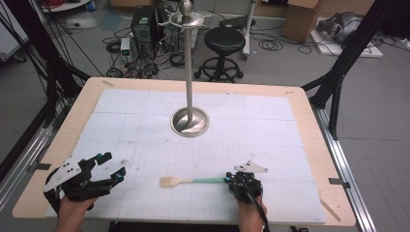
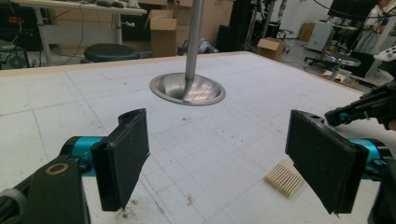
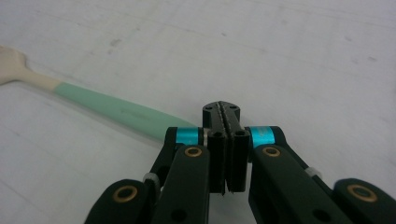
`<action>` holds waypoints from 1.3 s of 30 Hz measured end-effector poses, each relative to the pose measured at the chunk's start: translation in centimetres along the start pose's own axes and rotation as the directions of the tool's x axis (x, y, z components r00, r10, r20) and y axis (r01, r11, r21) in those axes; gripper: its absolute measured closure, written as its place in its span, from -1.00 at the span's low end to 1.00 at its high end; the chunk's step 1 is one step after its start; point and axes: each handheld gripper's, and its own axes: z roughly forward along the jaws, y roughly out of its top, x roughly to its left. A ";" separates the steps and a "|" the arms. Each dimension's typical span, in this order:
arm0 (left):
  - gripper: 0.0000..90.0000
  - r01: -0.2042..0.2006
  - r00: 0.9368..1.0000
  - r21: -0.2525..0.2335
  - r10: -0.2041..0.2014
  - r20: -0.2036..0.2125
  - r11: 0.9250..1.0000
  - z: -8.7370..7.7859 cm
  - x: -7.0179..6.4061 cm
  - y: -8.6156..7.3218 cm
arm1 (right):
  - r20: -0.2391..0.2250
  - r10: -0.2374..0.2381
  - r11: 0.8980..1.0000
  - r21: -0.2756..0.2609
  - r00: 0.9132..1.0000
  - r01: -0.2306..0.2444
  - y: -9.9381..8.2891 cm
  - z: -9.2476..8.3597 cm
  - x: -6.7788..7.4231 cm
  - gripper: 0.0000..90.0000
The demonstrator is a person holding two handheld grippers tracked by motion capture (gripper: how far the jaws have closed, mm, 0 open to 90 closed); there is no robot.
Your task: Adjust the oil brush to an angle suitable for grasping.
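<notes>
wooden table [image 1: 309, 126]: white mat [image 1: 130, 116], brush [image 1: 186, 181], stand [image 1: 190, 122]

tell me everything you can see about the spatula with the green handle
The spatula lies flat on the white gridded mat near the table's front edge, lengthwise across it. It has a mint green handle, a cream neck and a flat, slotted cream head that looks wooden or plastic. The right gripper, jaws shut, sits at the handle's end; whether it pinches it, I cannot tell.

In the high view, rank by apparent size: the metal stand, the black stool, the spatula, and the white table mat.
1. White table mat, by far the largest.
2. Metal stand.
3. Black stool, though it sits farther from the camera.
4. Spatula, thin and short.
</notes>
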 end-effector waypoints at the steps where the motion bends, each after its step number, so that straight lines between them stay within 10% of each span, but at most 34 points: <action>1: -0.51 0.002 1.000 0.000 -0.002 -0.003 1.000 0.0 0.0 0.0 | 0.000 -0.022 1.000 0.003 1.000 0.022 0.6 0.7 0.7 0.98; 22: -0.51 -0.025 0.999 0.029 0.024 0.027 0.999 0.5 -0.5 0.0 | -0.139 -0.004 0.998 -0.066 0.990 -0.005 3.7 4.9 4.0 0.92; 29: -0.50 -0.023 0.999 0.026 0.022 0.034 0.999 0.6 -0.7 0.0 | -0.069 -0.041 0.985 -0.169 0.997 0.029 2.5 -0.5 0.6 0.73; 39: -0.49 -0.027 0.999 0.034 0.025 0.043 0.999 0.7 -0.9 -0.1 | 0.139 0.021 0.941 -0.338 0.990 0.028 -1.5 -10.0 -5.5 -0.28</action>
